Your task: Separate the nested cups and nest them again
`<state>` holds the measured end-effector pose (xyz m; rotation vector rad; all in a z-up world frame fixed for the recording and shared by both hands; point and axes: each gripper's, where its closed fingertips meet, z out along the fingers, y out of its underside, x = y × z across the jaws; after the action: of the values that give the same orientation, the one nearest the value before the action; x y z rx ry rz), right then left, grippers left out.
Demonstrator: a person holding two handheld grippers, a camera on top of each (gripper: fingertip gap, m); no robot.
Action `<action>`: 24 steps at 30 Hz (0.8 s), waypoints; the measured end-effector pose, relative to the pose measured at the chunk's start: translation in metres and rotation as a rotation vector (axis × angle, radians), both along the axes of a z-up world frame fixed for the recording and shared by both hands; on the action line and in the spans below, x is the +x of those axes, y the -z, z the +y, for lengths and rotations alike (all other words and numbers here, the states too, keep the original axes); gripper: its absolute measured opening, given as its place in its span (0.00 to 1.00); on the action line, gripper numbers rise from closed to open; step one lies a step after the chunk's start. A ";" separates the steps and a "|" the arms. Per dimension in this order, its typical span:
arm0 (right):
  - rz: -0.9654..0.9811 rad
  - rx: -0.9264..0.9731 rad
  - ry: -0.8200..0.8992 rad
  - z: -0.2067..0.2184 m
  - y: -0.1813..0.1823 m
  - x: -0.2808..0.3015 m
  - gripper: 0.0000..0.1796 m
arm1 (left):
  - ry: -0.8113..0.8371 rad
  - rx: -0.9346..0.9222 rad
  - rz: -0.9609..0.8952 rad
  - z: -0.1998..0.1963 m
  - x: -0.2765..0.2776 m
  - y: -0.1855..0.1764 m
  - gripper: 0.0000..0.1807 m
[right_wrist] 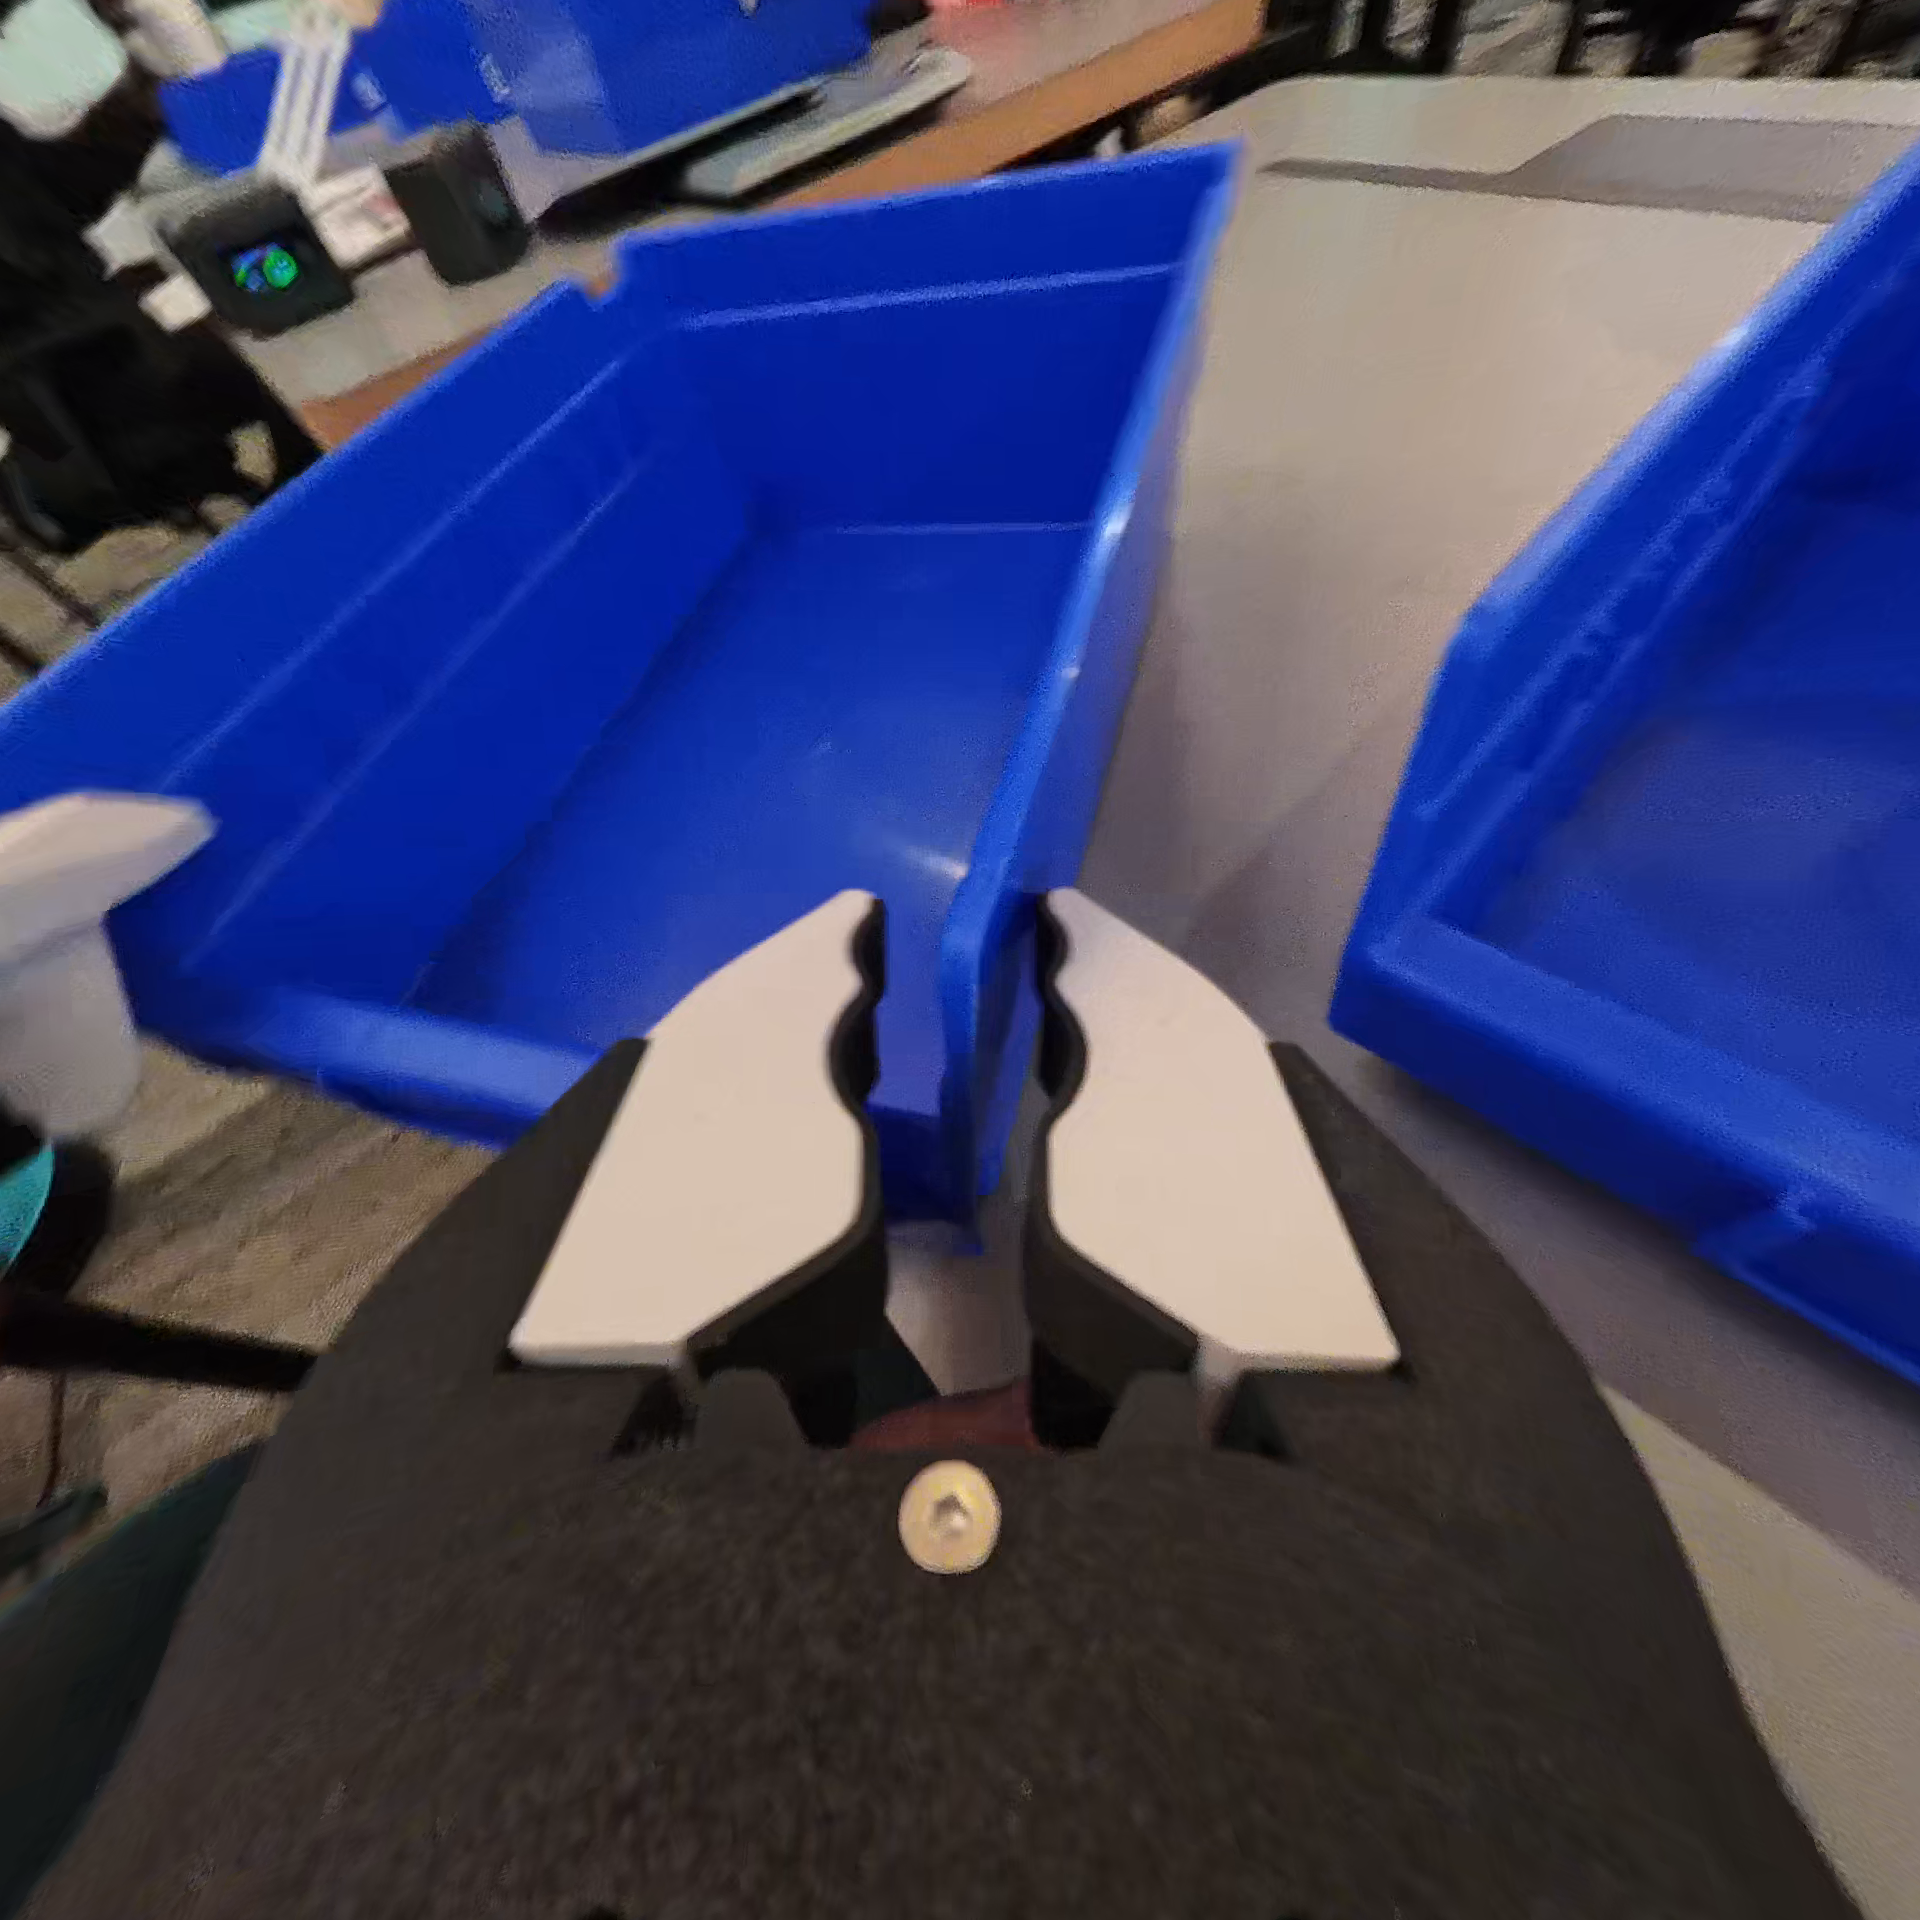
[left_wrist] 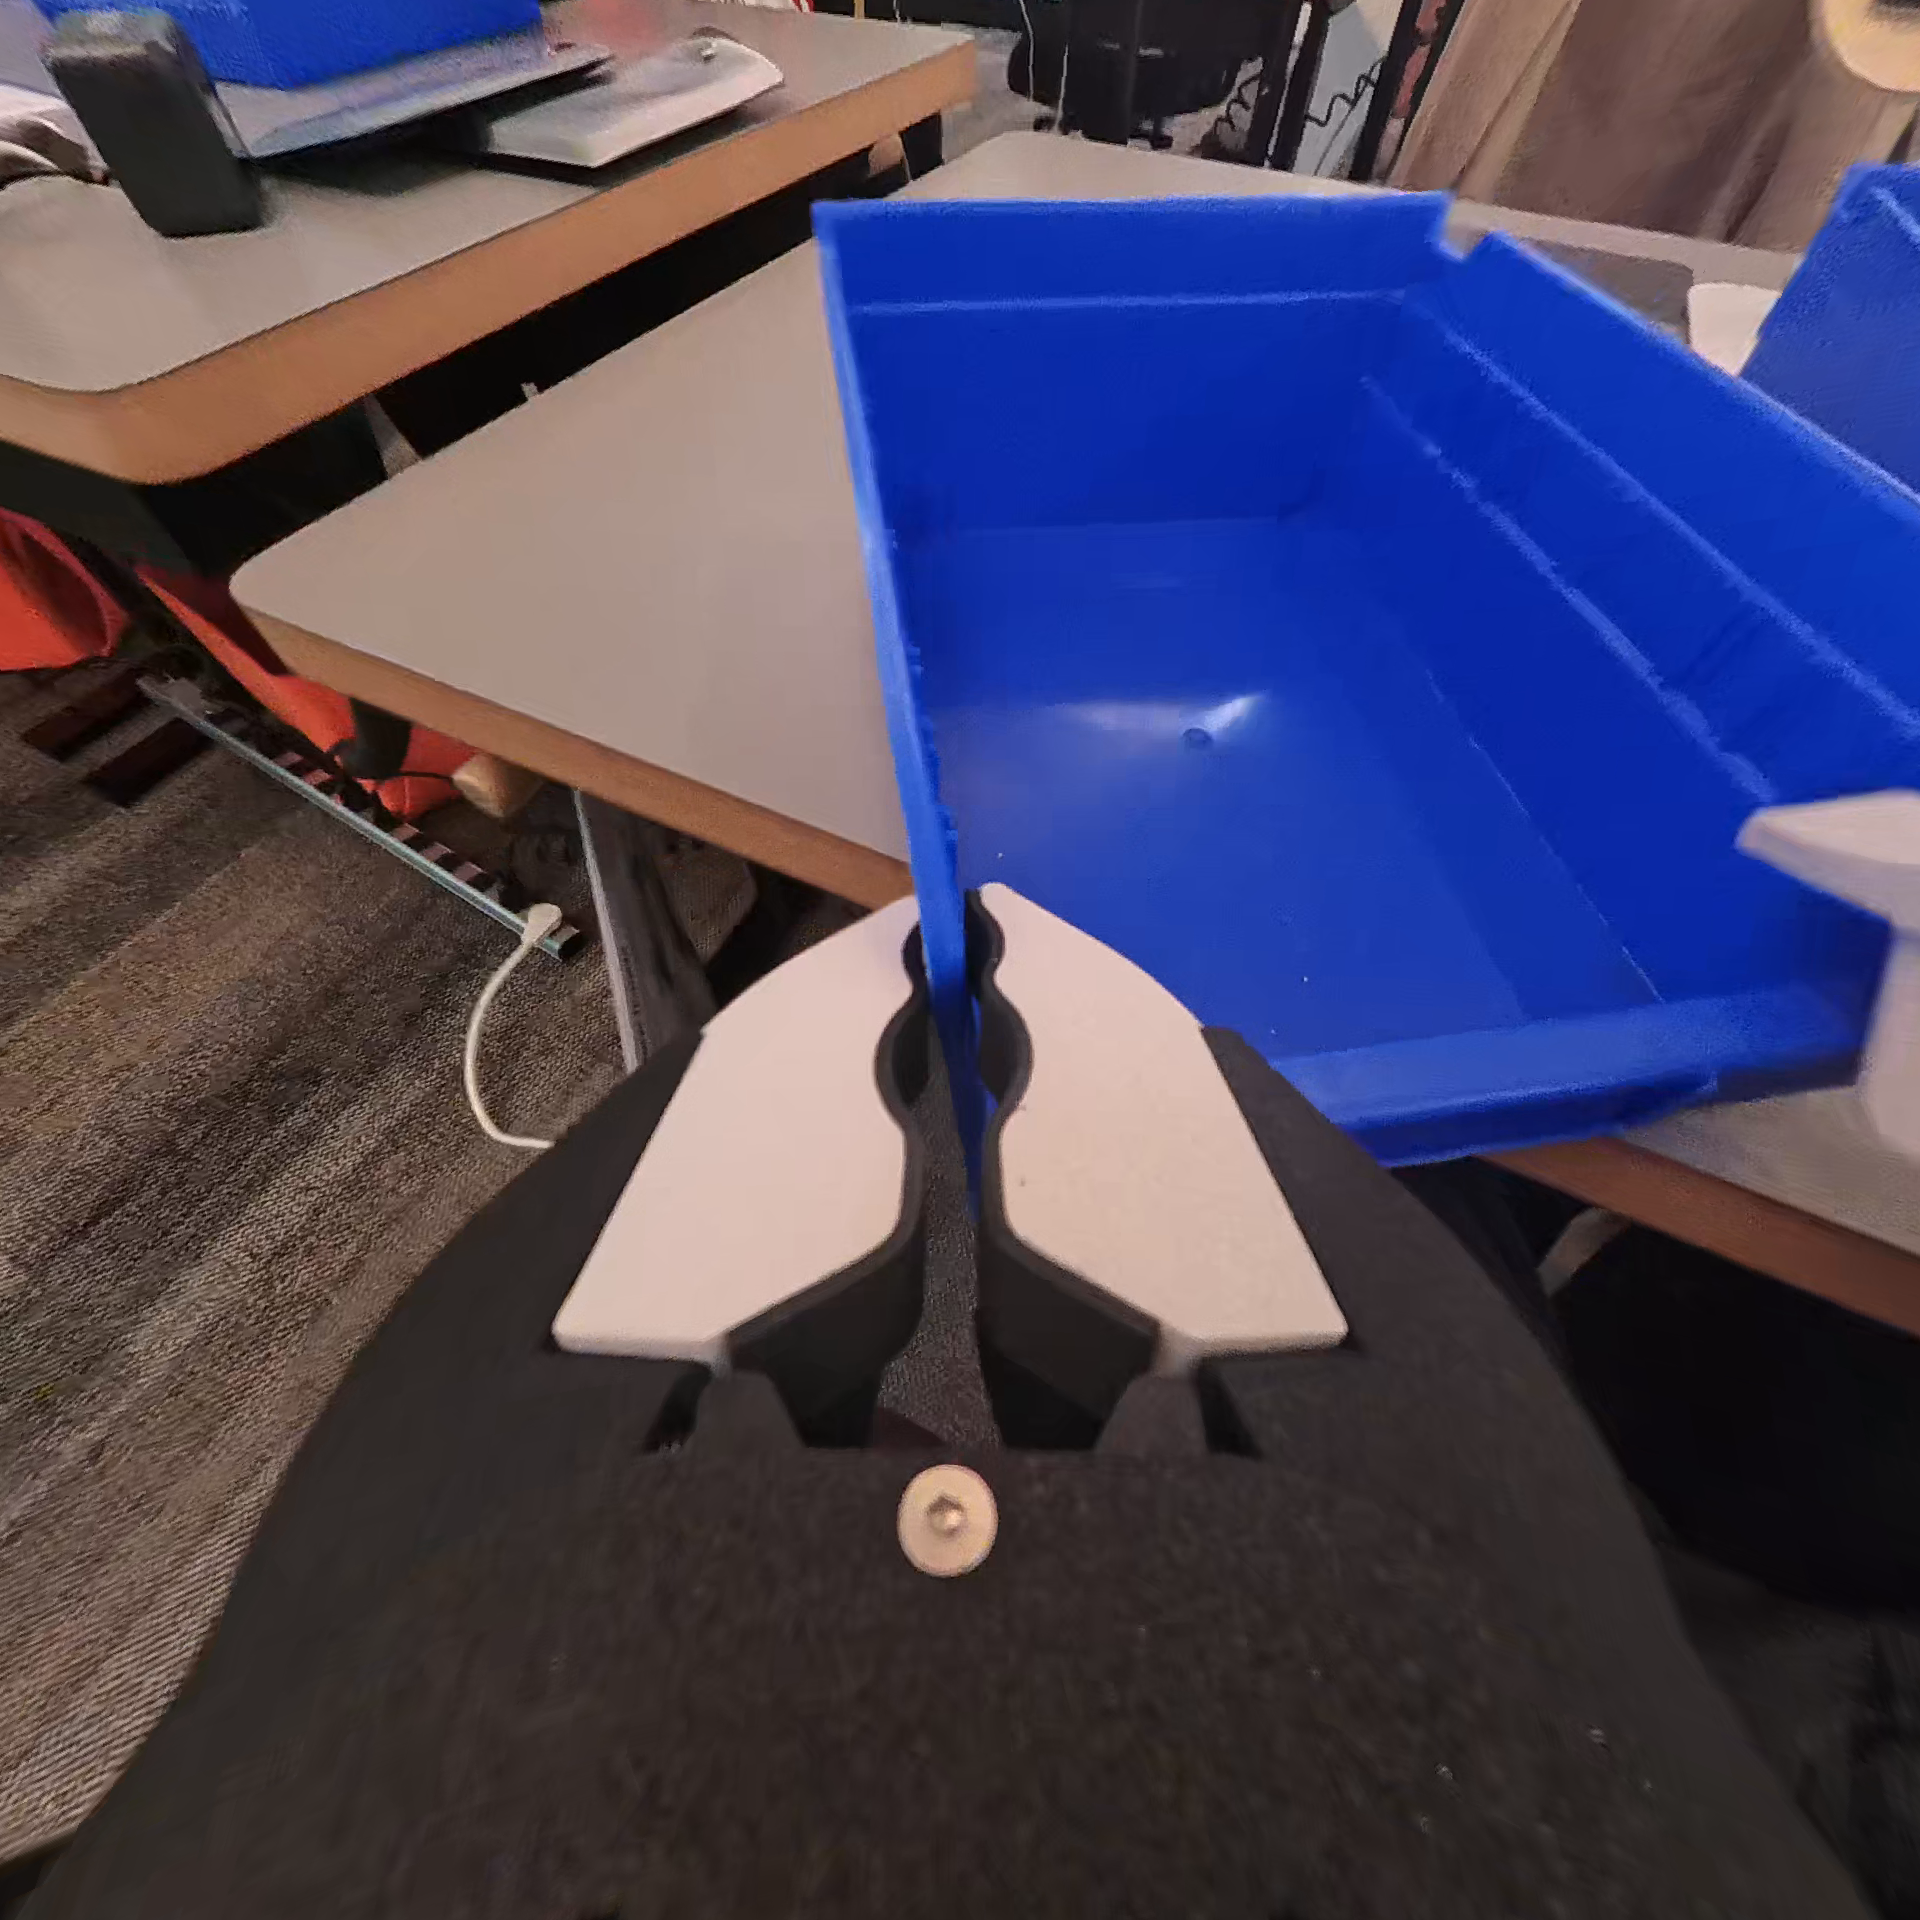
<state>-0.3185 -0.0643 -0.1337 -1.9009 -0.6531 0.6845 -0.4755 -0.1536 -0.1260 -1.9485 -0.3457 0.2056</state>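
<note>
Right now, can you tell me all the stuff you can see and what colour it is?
Held bin: one, blue, empty, between both grippers at the table's edge.
Second bin: one, blue, on the table to the right.
More bins: several, blue, on the far table; exact count unclear.
Table: one, grey top with brown edge, under the bins.
Far table: one, grey, behind.
Black boxes: a few, on the far table.
Cable: one, white, on the carpet.
Left gripper: black and grey, clamped on one side wall.
Right gripper: black and grey, jaws straddling the opposite wall, not closed.
</note>
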 end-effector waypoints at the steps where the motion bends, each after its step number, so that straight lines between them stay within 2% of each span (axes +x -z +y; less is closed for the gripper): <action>1: -0.002 0.028 0.041 0.003 -0.006 0.005 0.04 | -0.028 0.012 0.032 -0.006 0.002 -0.001 0.02; 5: 0.033 0.106 0.058 -0.002 -0.033 0.011 0.02 | -0.101 0.135 0.123 -0.025 0.014 -0.038 0.02; 9: 0.117 0.284 0.141 0.002 -0.107 0.045 0.02 | -0.102 0.327 0.217 -0.018 0.039 -0.113 0.02; 13: 0.153 0.474 0.310 0.020 -0.192 0.131 0.02 | 0.067 0.503 0.262 0.023 0.103 -0.187 0.02; 16: 0.123 0.549 0.488 0.032 -0.231 0.224 0.02 | 0.242 0.573 0.266 0.066 0.181 -0.223 0.02; 19: 0.058 0.525 0.649 0.040 -0.237 0.324 0.02 | 0.439 0.562 0.188 0.109 0.275 -0.230 0.03; 21: 0.023 0.452 0.742 0.043 -0.221 0.388 0.02 | 0.537 0.528 0.141 0.132 0.339 -0.219 0.03; 24: -0.027 0.350 0.869 0.042 -0.182 0.477 0.02 | 0.666 0.445 0.079 0.156 0.431 -0.184 0.02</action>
<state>0.1584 -0.0227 0.0484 -1.6408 0.0760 -0.0192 -0.0445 0.0028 0.0580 -1.5107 0.2978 -0.2147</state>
